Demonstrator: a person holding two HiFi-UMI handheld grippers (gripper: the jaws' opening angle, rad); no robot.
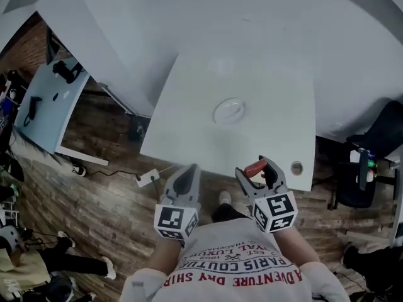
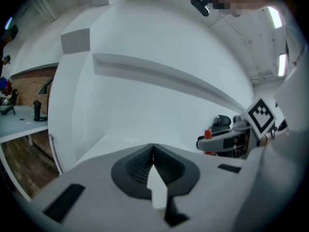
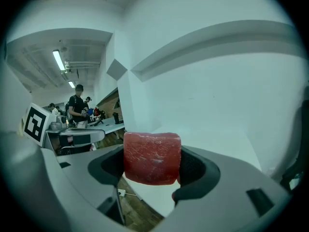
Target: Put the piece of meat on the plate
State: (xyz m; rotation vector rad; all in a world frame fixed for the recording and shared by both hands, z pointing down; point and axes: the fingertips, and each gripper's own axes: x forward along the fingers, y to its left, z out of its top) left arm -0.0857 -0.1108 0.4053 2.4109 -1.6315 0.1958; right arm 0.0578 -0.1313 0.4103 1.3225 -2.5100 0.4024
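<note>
A red block of meat [image 3: 152, 157] sits clamped between the jaws of my right gripper [image 3: 153, 164]. In the head view the same meat [image 1: 255, 167] shows at the tip of the right gripper [image 1: 258, 172], just at the near edge of the white table [image 1: 189, 124]. The white plate [image 1: 228, 111] lies near the table's middle, well ahead of both grippers. My left gripper [image 1: 184, 181] hangs in front of the table's near edge with its jaws closed together and nothing between them; its closed jaws [image 2: 152, 156] also show in the left gripper view.
A small round grommet [image 1: 296, 167] sits in the table's near right corner. A power strip [image 1: 148, 178] with cable lies on the wooden floor left of the table. A dark chair [image 1: 365, 162] stands at the right, and a light blue desk [image 1: 44, 106] at the left.
</note>
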